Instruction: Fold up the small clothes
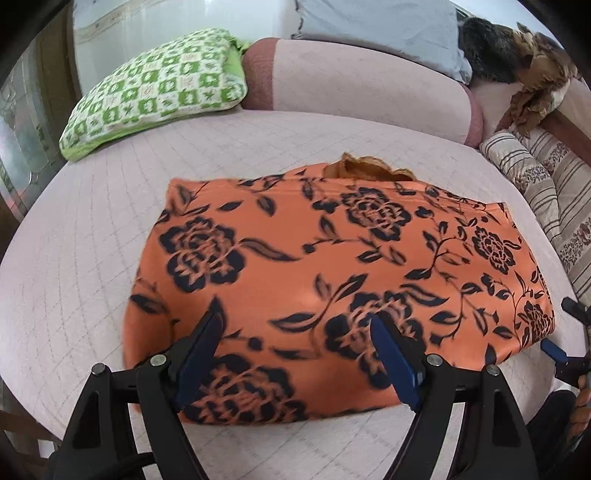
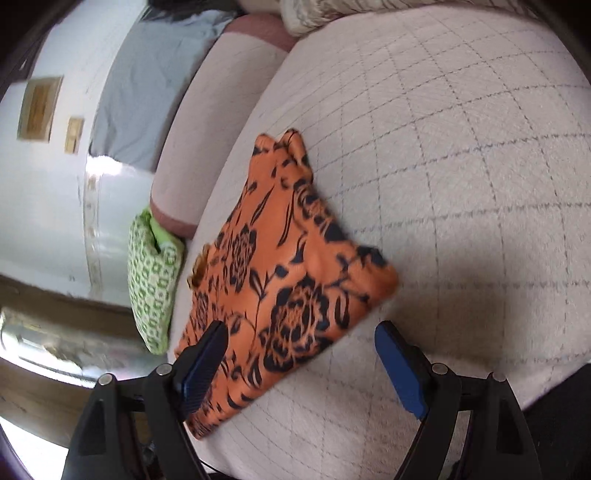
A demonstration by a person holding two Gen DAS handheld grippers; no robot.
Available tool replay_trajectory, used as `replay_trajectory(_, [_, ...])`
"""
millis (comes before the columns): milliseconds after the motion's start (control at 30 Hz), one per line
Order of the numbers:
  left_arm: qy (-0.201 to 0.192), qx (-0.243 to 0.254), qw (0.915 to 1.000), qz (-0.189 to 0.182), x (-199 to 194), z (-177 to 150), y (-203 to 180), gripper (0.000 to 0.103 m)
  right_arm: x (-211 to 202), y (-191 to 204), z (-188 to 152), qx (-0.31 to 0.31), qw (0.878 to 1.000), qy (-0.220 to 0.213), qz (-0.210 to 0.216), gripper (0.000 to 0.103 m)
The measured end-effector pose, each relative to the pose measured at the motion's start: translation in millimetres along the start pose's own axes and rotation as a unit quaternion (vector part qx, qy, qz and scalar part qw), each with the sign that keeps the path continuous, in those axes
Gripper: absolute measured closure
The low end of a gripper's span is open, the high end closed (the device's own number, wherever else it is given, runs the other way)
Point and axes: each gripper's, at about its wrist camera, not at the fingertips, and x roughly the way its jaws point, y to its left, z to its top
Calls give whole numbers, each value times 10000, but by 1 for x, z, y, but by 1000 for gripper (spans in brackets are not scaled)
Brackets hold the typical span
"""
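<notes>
An orange garment with black flowers (image 1: 332, 273) lies folded into a flat rectangle on the pale quilted bed (image 1: 74, 280). My left gripper (image 1: 295, 325) is open and empty, its jaws spread just above the garment's near part. In the right wrist view the garment (image 2: 280, 280) lies ahead and to the left. My right gripper (image 2: 299, 332) is open and empty, over the garment's near corner. The right gripper also shows at the right edge of the left wrist view (image 1: 565, 332), beside the garment's right end.
A green-and-white patterned pillow (image 1: 155, 88) lies at the far left. A pink bolster (image 1: 362, 88) runs along the back, with a grey-blue pillow (image 1: 380, 33) behind it. A striped quilt (image 1: 546, 184) and a brown cloth (image 1: 535, 74) lie at the right.
</notes>
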Motion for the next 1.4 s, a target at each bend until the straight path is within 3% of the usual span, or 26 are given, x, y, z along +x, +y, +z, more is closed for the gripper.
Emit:
replay_trajectory(67, [-62,93,9999,-6,3,5,-12,20,3,2,8,119,9997,9,207,19])
replay_trajectory(200, [-88,306,9995,30,18,16,-36,20,13,3,15,137,9996,-18,228,20])
replay_trajectory(333, [35,522,9986,30,35,20,-53,20,13,8,20,-53,9998,-65,156,52])
replay_trajectory(467, [69,599,9982,-18,39,17,-58,20,16,13,19,-257,9993,54,-263,50])
replay_trajectory(500, [53,598,9982,-30,38,17,-57,20,16,11,16,-218,9993,75,-303,42])
replay_trajectory(667, [-180,471,9987,-27,23,18,-45,20,-5,4,6,15,9988,-311,-373,32])
replay_trajectory(800, [-87,404,9991,-78,25,17,-41,20,11,-1,19,211,9986,-317,-368,29])
replay_trajectory(867, [-64,412,9991,-85,24,14,-39,20,19,0,28,302,9990,-257,-226,42])
replay_trajectory(900, [-55,412,9991,-93,23,13,-39,20,24,1,31,336,9992,-137,-140,85])
replay_trajectory(1000, [-90,393,9991,-106,18,10,-34,20,9,24,26,-148,9989,-422,-167,90])
replay_trajectory(1100, [-292,237,9992,-145,7,16,-29,20,-6,41,14,-556,9961,-634,-273,90])
replay_trajectory(1133, [-325,185,9991,-189,6,18,-28,20,-3,40,10,-694,9943,-638,-496,90])
replay_trajectory(1200, [-246,161,9994,-206,15,21,-31,19,22,26,6,-757,9919,-218,-993,86])
replay_trajectory(1233, [-77,258,9995,-183,24,21,-34,19,32,14,5,-550,9942,69,-925,84])
replay_trajectory(1267, [70,373,9991,-167,33,19,-37,19,23,7,7,-362,9977,-21,-565,84])
replay_trajectory(1300, [223,514,9984,-121,44,17,-40,19,14,6,11,-283,9991,-53,-316,74])
replay_trajectory(1333, [321,644,9974,-60,53,13,-43,19,6,6,13,-271,9993,-119,-226,54])
replay_trajectory(1400, [128,711,9974,-30,54,11,-44,14,-16,14,23,-468,9976,-429,-267,29])
